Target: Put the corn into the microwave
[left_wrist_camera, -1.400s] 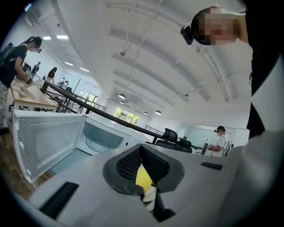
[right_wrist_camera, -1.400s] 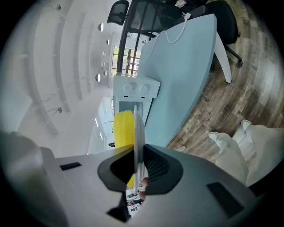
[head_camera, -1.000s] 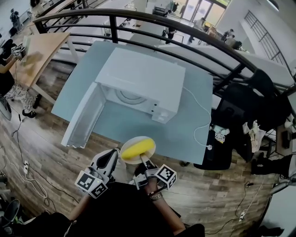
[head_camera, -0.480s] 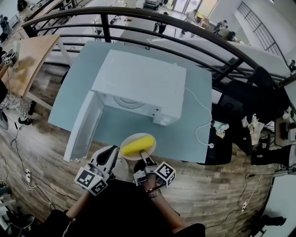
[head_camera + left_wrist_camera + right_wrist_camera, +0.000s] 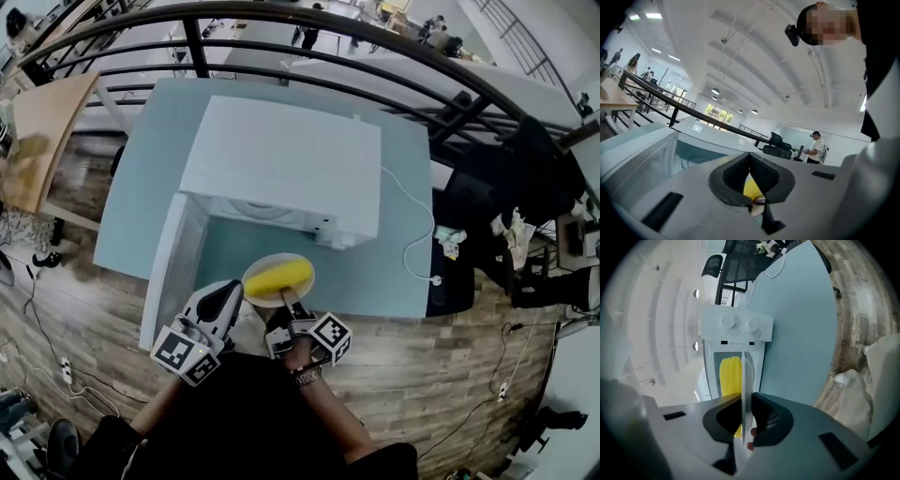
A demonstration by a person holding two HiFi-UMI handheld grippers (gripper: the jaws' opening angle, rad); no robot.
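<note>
Gripping the plate (image 5: 249,284) by its near rim, your right gripper (image 5: 286,299) is clenched on the edge. The corn (image 5: 278,277) lies on that plate, over the front edge of the blue table (image 5: 394,253), just in front of the white microwave (image 5: 281,164). The microwave's door (image 5: 172,267) stands swung open on the left, cavity facing you. Your left gripper (image 5: 231,292) sits just beside the plate's left side, jaws closed tip to tip on nothing — corn shows beyond them.

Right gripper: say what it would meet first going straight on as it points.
Probably the microwave's open cavity: the right gripper, shut on the plate, points into it; depth is unclear.
</note>
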